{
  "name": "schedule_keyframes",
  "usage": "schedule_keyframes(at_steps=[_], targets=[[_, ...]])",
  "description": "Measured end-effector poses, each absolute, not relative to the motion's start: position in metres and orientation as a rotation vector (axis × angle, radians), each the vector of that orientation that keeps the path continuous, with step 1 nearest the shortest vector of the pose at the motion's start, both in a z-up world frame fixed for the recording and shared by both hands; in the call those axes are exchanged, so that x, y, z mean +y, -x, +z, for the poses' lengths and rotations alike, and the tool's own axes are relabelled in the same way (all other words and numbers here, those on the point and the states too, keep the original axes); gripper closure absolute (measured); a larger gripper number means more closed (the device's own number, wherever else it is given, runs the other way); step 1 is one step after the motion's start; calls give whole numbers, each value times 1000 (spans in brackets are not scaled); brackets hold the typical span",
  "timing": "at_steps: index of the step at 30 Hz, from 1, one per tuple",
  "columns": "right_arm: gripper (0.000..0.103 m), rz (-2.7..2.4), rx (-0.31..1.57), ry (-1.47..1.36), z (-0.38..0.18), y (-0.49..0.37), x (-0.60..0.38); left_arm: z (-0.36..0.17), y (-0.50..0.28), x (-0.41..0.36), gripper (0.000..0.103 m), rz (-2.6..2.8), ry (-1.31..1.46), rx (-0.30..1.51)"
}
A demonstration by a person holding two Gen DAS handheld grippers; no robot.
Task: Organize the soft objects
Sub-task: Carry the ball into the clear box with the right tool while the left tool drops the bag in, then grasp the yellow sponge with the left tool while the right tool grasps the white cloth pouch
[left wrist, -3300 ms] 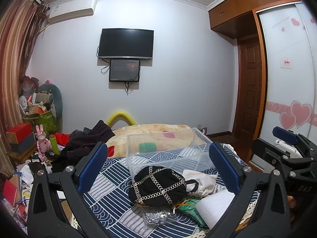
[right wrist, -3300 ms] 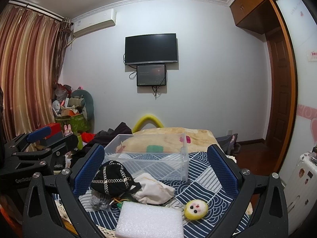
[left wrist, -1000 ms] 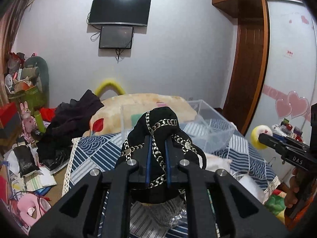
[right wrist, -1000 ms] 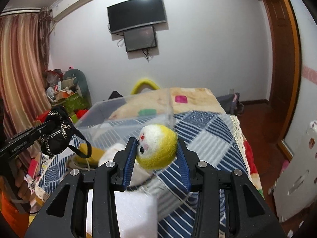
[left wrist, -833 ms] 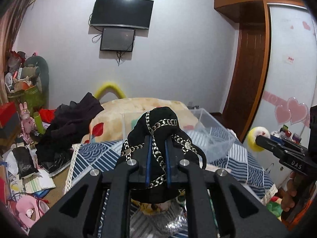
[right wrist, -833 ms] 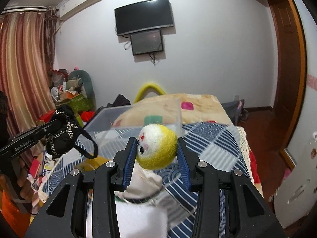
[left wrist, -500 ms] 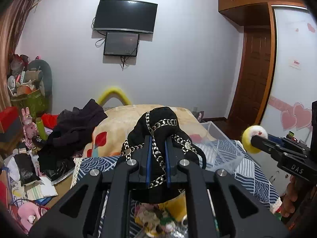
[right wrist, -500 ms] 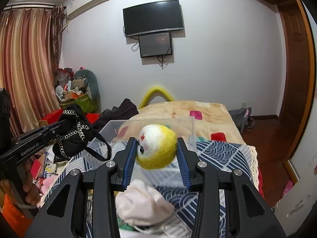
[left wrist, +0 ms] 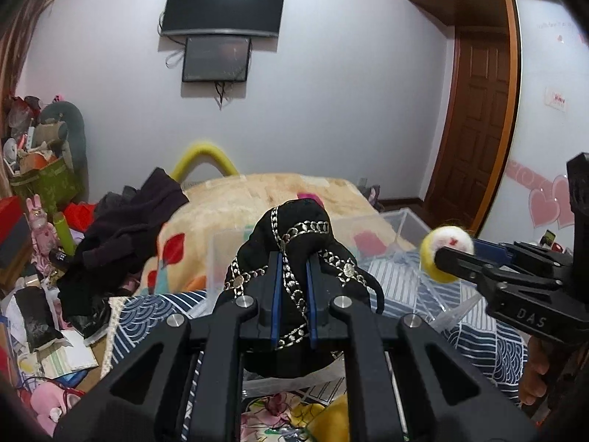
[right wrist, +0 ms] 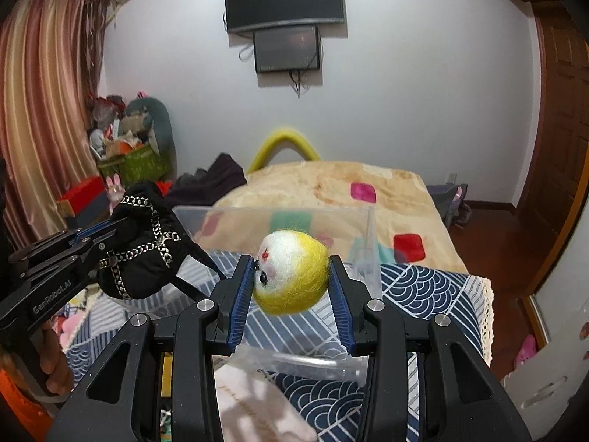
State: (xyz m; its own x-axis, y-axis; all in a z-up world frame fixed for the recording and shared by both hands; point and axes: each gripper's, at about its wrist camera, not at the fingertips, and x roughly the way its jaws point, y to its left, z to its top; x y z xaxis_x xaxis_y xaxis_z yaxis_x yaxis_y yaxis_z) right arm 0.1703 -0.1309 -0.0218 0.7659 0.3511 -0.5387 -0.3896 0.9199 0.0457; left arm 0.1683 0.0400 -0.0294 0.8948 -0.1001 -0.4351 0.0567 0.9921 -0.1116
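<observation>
- Above the blue-and-white patterned bedspread (right wrist: 416, 294), both grippers were raised with a soft item each, facing the clear plastic bin (right wrist: 279, 228) that sat on the bed ahead of them.
- The left gripper (left wrist: 291, 294) was pinched narrow on a black chain-trimmed pouch (left wrist: 294, 243); the fabric bulged out above and to both sides of the blue pads, and a strap loop hung off its right side.
- The right gripper (right wrist: 291, 280) was closed around a yellow-and-white felt ball with a small face (right wrist: 291, 272), held at its widest part, the pads touching both flanks.
- In the right wrist view the pouch (right wrist: 140, 246) hung near the bin's left corner, while the ball was in line with the near wall.
- The step in hand looked to be carrying both items over the bin's rim for release.
- To do it well, each load probably needed to be clearly past the near wall and above the open interior before the jaws opened, since the transparent rim was hard to read.
- The pouch's dangling strap could catch on the wall, so a higher approach seemed wise.
- The ball might roll or bounce on release, so it was best let go low inside the bin.
- A white cloth (right wrist: 257, 405) and a yellow item (left wrist: 324, 423) lay below the grippers, not yet sorted.
</observation>
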Motion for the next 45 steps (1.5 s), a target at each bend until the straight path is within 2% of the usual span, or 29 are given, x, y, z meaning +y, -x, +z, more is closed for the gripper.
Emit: schedule_keyframes(at_steps=[8,17,19,21,22,27,29,36,39,41,45], targets=[[66,395,685,113,-43,-190,-124,-48,-194,25,92,-101,52,550],[65,403,700,148,-45,-185,-121,-61,-205,17,91,-132,54,632],[61,407,693,152,-43,-181,-120,-62,-202,16,91,-130,56,632],[47,406,674,148,-39,-178,-122,-61,-201,15,86,-133,57,631],[45,403,662,146,-37,-177,-123,-59,-200,16,81,-135,58,629],[43,402,608,132,-23,-168,-128,-46,-186,19,61,-126,57,583],[41,404,584,127,-16,-163,-129,-40,-178,20,49,-123,58,557],[39,415,512,123,-2,-142,-132,-13,-144,22,35,-89,24,446],[36,429,494,113,0,-132,-136,-7,-131,21,27,-85,17,413],[34,437,489,113,0,-127,-138,-4,-123,22,17,-82,14,395],[33,444,493,120,-6,-118,-143,-3,-110,27,14,-76,20,371]])
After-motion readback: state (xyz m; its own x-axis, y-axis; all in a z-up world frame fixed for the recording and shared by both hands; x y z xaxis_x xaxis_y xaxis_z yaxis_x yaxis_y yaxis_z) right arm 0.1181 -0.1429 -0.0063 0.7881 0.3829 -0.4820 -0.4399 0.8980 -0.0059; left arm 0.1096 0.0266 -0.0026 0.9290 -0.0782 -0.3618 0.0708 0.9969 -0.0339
